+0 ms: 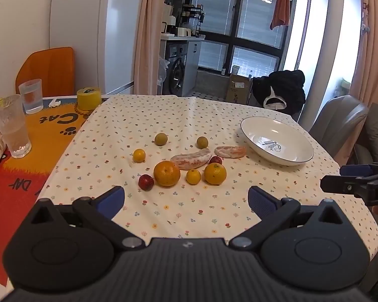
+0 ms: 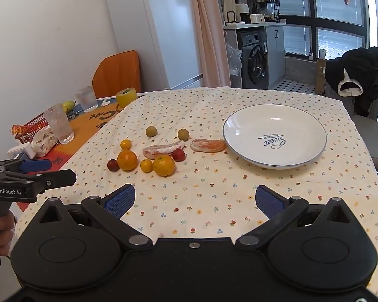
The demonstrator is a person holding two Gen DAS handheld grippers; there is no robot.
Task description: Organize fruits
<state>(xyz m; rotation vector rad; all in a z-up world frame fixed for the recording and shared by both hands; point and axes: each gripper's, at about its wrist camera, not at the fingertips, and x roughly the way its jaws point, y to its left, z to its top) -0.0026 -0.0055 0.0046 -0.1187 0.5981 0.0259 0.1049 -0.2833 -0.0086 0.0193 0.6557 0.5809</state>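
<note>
Right wrist view crops the left gripper (image 2: 48,168) at the frame edge; both grippers gape empty.

Floral-clothed table (image 2: 214,201): fruits (image 2: 163,165), plate (image 2: 239,136).

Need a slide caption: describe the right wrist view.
Open right tongs face scattered fruits beside an empty white plate on a floral tablecloth.

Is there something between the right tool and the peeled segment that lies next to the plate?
Nothing visible: only bare tablecloth lies between the open right tool and the peeled segment. The white plate sits just right of it, the other fruits to its left.
</note>
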